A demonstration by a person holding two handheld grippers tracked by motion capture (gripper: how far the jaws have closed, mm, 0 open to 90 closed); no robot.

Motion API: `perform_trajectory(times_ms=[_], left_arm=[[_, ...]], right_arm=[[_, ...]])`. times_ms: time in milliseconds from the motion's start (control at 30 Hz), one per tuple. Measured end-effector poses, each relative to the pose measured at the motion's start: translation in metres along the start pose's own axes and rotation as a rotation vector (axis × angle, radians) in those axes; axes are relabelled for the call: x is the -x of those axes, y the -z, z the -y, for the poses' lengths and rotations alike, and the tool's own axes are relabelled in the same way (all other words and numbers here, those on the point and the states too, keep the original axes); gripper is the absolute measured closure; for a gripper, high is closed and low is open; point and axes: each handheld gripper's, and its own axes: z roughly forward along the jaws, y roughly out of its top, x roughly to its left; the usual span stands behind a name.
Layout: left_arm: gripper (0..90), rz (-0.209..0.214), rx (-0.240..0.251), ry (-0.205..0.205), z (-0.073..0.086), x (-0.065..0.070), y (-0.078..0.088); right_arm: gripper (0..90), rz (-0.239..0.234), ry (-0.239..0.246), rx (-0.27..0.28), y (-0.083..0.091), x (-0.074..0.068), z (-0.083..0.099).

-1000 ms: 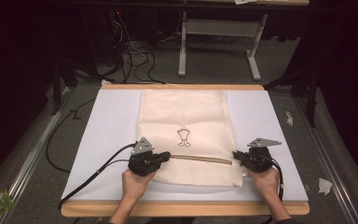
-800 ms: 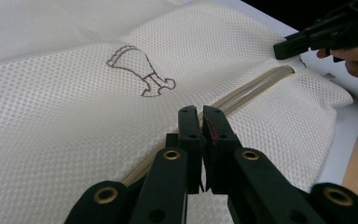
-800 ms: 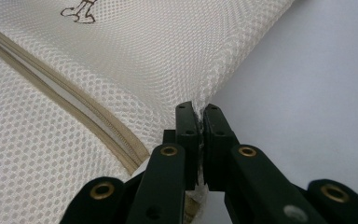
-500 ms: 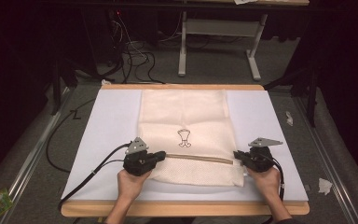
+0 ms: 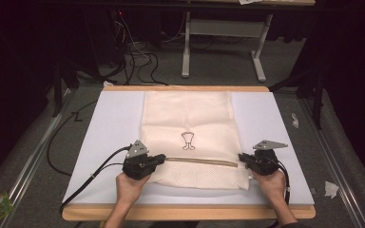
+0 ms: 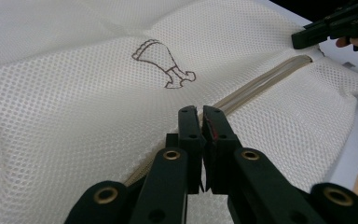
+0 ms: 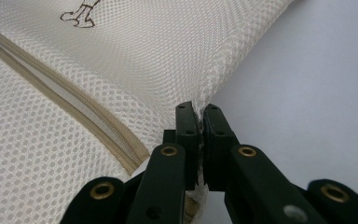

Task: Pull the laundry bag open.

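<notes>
The mesh bag [image 5: 190, 137] lies flat in the middle of the white mat [image 5: 104, 133] on the worktop [image 5: 185, 212], with its long side going away from the person. It is cream coloured, has a small brown drawing [image 5: 187, 141] near the centre, and a beige zipper [image 5: 202, 162] runs across it close to the near end.

The left tongs [image 5: 160, 158] are at the left end of this zipper. In the left gripper view the two black jaws are pressed together with almost no gap, right where the zipper line [image 6: 261, 81] begins, so they probably pinch the zipper end or its pull; the piece itself is hidden between the jaws. The right tongs [image 5: 242, 157] are at the opposite edge of the bag. In the right gripper view they are closed too, and a thin fold of the mesh edge [image 7: 199, 116] is squeezed between the jaws beside the zipper end.

This arrangement makes sense: one side holds the cloth so it stays tight and does not slide on the mat, and the other side can then work the zipper along a straight, stretched line. Both hands [image 5: 130, 186] rest low near the front edge of the worktop, which keeps the pull level with the bag.

Around the worktop there is a grey floor [image 5: 38, 156] with black cables [image 5: 138, 57], and a table frame [image 5: 223, 38] stands behind.
</notes>
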Motion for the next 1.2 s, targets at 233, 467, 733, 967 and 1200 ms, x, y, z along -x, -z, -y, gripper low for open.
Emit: perform_trajectory(times_ms=[233,467,733,967,1200], left_arm=[[86.9,-0.009,-0.006,0.002,0.0022,-0.0037,0.0049],[86.9,-0.005,0.000,0.015,0.0043,-0.0054,0.0045],[86.9,-0.002,-0.007,0.008,0.0045,-0.0057,0.0054],[86.9,0.004,-0.008,0.005,0.0057,-0.0060,0.0057],[86.9,-0.002,0.005,0.003,0.0076,-0.0060,0.0064]], right_arm=[[87.9,0.015,0.015,-0.006,0.0005,-0.0011,0.0006],[87.8,0.016,0.020,-0.009,0.0001,-0.0021,0.0004],[87.8,0.013,0.022,-0.007,0.0005,-0.0022,0.0002],[87.8,0.011,0.020,-0.009,0.0001,-0.0017,0.0005],[87.9,0.006,0.019,-0.010,0.0001,-0.0018,0.0005]])
